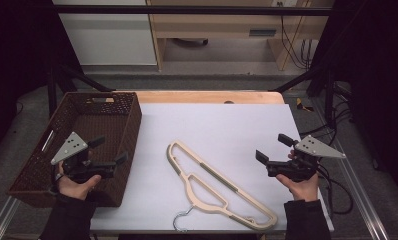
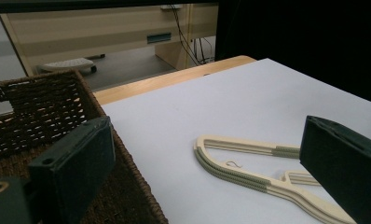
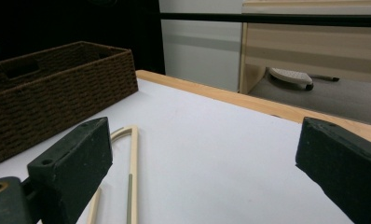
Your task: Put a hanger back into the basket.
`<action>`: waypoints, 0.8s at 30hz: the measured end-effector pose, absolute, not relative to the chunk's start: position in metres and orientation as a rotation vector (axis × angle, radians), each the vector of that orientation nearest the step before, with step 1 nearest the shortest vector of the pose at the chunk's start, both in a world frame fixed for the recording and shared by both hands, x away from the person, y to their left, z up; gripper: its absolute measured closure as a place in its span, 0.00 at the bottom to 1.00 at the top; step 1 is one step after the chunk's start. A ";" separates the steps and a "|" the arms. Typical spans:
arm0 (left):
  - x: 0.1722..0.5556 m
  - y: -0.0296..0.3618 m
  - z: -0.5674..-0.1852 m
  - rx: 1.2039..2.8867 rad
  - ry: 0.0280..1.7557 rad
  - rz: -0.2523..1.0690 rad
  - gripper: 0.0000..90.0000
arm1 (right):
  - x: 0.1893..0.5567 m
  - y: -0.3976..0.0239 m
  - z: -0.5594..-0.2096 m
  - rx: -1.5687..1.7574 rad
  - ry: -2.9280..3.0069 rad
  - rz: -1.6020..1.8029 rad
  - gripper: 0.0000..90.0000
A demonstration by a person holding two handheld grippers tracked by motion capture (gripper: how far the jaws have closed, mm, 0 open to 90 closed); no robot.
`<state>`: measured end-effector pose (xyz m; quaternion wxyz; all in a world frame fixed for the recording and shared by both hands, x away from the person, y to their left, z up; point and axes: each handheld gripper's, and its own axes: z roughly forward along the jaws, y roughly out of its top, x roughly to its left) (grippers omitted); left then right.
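Observation:
A cream clothes hanger [image 1: 214, 187] with grey grip strips and a metal hook lies flat on the white table sheet [image 1: 227, 125], running diagonally from centre to front right. A dark brown wicker basket [image 1: 127, 131] stands at the left. My left gripper [image 1: 108, 150] hovers over the basket's near right part, open, with nothing between its jaws. My right gripper [image 1: 274, 148] hangs over the sheet to the right of the hanger, also open and empty. The left gripper view shows the hanger [image 2: 249, 170] beyond the basket's rim [image 2: 127, 161]. The right gripper view shows the hanger's far end [image 3: 130, 161] and the basket [image 3: 58, 93].
The table's wooden back edge [image 1: 207, 96] runs behind the sheet. Black frame bars cross above and at both sides. Cables [image 1: 337, 175] trail off the right edge. A wooden desk [image 1: 227, 25] stands on the floor beyond the table.

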<state>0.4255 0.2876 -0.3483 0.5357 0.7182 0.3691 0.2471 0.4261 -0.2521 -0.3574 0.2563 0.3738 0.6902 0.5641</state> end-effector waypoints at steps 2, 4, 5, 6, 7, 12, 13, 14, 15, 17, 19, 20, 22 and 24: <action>0.424 0.289 -0.347 1.702 0.888 0.599 0.03 | 0.426 -0.253 -0.357 1.018 1.886 1.520 0.06; 0.424 0.290 -0.347 1.702 0.888 0.599 0.03 | 0.424 -0.253 -0.355 1.027 1.899 1.511 0.06; 0.424 0.290 -0.347 1.702 0.888 0.599 0.03 | 0.424 -0.253 -0.355 1.027 1.899 1.511 0.06; 0.424 0.290 -0.347 1.700 0.888 0.596 0.03 | 0.423 -0.250 -0.352 1.027 1.918 1.487 0.06; 0.424 0.289 -0.346 1.702 0.884 0.592 0.03 | 0.423 -0.250 -0.352 1.027 1.918 1.487 0.06; 0.423 0.287 -0.347 1.709 0.876 0.590 0.03 | 0.417 -0.237 -0.349 0.993 2.012 1.444 0.07; 0.423 0.285 -0.347 1.716 0.874 0.590 0.03 | 0.415 -0.230 -0.351 0.983 2.075 1.410 0.08; 0.423 0.285 -0.347 1.716 0.874 0.590 0.03 | 0.414 -0.226 -0.351 0.983 2.104 1.391 0.08; 0.423 0.284 -0.347 1.720 0.871 0.588 0.03 | 0.414 -0.226 -0.351 0.983 2.104 1.391 0.08; 0.423 0.282 -0.348 1.726 0.869 0.587 0.03 | 0.414 -0.213 -0.353 0.976 2.209 1.334 0.09; 0.423 0.280 -0.349 1.732 0.867 0.585 0.03 | 0.413 -0.208 -0.354 0.979 2.240 1.305 0.09; 0.423 0.279 -0.349 1.736 0.866 0.585 0.03 | 0.413 -0.202 -0.355 0.963 2.286 1.262 0.09; 0.423 0.278 -0.350 1.740 0.865 0.582 0.03 | 0.410 -0.190 -0.357 0.940 2.368 1.177 0.10; 0.423 0.276 -0.352 1.748 0.862 0.580 0.03 | 0.409 -0.186 -0.359 0.935 2.399 1.151 0.11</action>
